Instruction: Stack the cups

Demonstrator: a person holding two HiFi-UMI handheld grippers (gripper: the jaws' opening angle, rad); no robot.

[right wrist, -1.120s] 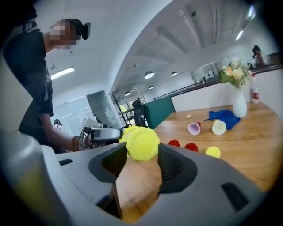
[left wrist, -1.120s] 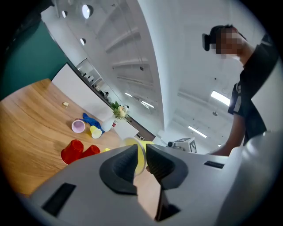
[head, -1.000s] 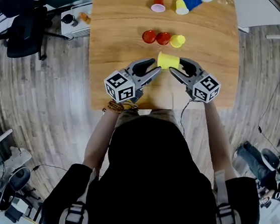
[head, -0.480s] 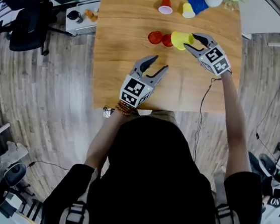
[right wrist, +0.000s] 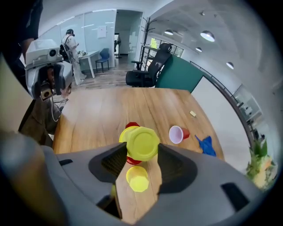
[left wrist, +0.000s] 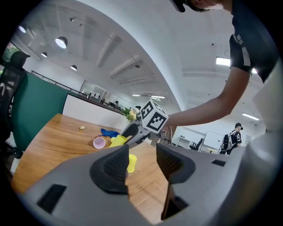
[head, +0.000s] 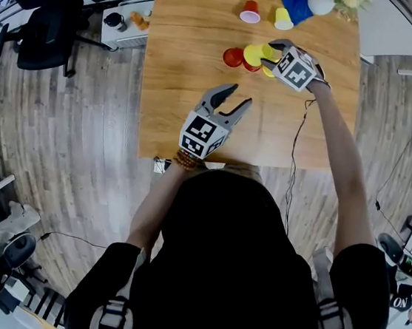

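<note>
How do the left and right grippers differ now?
The left gripper has just been opening, nothing between its jaws; the right gripper is shut on a yellow cup. The left is over the table's near part; the right farther, by the red cups. Both bear marker cubes.

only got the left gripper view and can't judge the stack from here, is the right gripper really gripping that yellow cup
Observer: Yes. The right gripper view shows the right gripper with its jaws pressed on both sides of the held yellow cup, base toward the camera.
Operator: whats below it
Observer: A second yellow cup stands on the table, apart from the held one, in the gap between the jaws in that view.
Operator: any red ones close
Observer: The head view shows two red cups on the table beside the held cup, on its left in the picture.
</note>
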